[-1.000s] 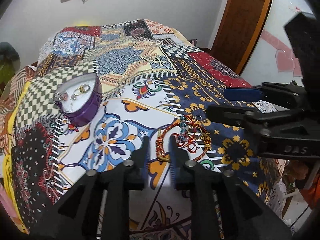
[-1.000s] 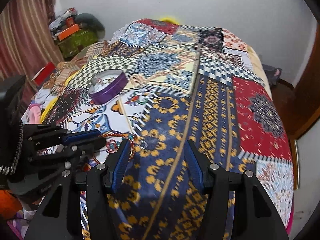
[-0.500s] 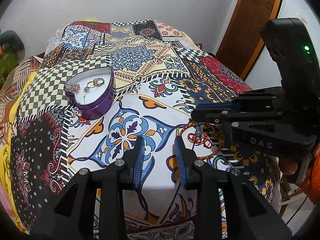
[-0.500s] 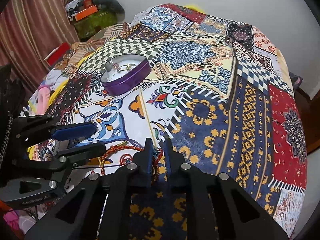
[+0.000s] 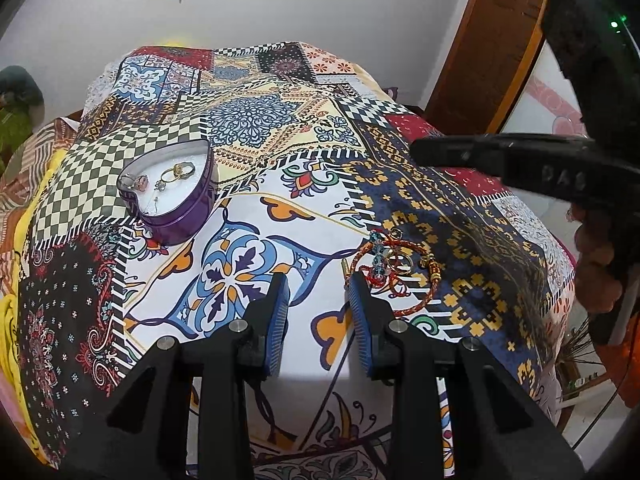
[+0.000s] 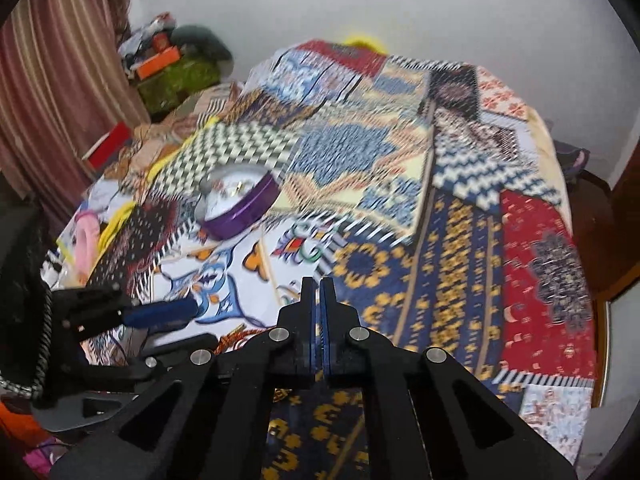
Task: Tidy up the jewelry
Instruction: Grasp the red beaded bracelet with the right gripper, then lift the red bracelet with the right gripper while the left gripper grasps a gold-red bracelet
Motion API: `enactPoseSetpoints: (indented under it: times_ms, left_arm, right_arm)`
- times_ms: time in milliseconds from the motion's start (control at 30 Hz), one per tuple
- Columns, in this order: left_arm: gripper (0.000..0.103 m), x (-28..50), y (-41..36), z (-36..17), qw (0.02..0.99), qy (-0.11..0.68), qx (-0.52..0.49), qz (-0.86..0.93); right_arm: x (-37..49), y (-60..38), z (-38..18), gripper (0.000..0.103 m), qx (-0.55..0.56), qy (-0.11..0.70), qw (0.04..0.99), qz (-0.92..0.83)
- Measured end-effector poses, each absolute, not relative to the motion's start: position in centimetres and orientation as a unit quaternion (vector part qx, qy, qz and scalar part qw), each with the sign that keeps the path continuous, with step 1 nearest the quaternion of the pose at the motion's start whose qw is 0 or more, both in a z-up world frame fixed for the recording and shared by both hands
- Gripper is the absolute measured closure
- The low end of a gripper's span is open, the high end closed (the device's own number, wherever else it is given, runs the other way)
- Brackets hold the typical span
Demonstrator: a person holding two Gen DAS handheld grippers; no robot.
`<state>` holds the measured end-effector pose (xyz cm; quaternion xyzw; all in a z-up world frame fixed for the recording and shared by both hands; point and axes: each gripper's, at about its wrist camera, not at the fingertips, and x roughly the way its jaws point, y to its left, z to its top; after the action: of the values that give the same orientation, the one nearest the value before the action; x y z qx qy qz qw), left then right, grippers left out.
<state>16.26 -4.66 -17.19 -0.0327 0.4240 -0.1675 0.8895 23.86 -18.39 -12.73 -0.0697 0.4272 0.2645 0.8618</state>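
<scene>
A purple heart-shaped tin (image 5: 173, 196) with several rings inside sits on the patchwork bedspread (image 5: 280, 152) at the left; it also shows blurred in the right wrist view (image 6: 240, 204). A pile of jewelry (image 5: 394, 270), red-orange beaded bangles, rings and a blue bead charm, lies just right of my left gripper (image 5: 318, 304), which is open and empty above the cloth. My right gripper (image 6: 319, 292) is shut, raised above the bed; whether it pinches anything cannot be told. In the left wrist view its body (image 5: 500, 156) hovers above the pile.
A brown door (image 5: 492, 40) stands at the right of the bed. Striped curtains (image 6: 60, 80) and a cluttered heap with an orange box (image 6: 160, 62) are at the far left. The bed's edge drops off close below both grippers.
My right gripper closed over the jewelry pile, then lifted away upward; its view is now motion-blurred. My left gripper opened a little wider and stayed near the pile.
</scene>
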Motion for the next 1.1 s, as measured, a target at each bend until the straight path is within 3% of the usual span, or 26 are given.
enactPoseSetpoints:
  times_ms: [133,200,267,300,400,433,533,567,1100]
  left_arm:
    - [0.073,16.2,-4.7,-17.2,0.890,0.424,-0.031,-0.166]
    - [0.073,16.3,-4.8,-17.2,0.890,0.424,-0.031,-0.166]
    - [0.073,16.3,-4.8,-17.1,0.889,0.425,-0.031,-0.166]
    - [0.073,16.3,-4.7,-17.0,0.890,0.424,-0.031,-0.166]
    - [0.073,16.1,-4.5,-16.8,0.892,0.420,-0.030,-0.163]
    - [0.073,16.0,-4.3,-16.8,0.894,0.419,-0.029,-0.160]
    - [0.073,16.0,-3.9,-16.7,0.894,0.418,-0.032,-0.156]
    - [0.073,16.0,-3.8,-16.8,0.894,0.419,-0.034,-0.155]
    - [0.073,16.3,-3.5,-17.3,0.892,0.423,-0.043,-0.153]
  right_arm:
    - [23.2,-18.2,-12.4,0.100,-0.085,0.413,0.869,0.261]
    - [23.2,-17.4,-13.1,0.088,-0.105,0.424,0.863,0.256]
    - [23.3,-16.7,-13.8,0.060,-0.118,0.430,0.859,0.253]
    - [23.3,-16.8,-13.9,0.059,-0.119,0.429,0.859,0.253]
    - [23.6,-16.5,-14.7,0.059,-0.110,0.441,0.849,0.270]
    - [23.6,-16.6,-14.8,0.064,-0.105,0.441,0.847,0.276]
    - [23.5,-16.1,-15.5,0.091,-0.102,0.456,0.832,0.298]
    - [23.6,-15.9,-15.8,0.093,-0.102,0.461,0.828,0.301]
    - [23.5,-14.9,-17.8,0.094,-0.139,0.472,0.825,0.277]
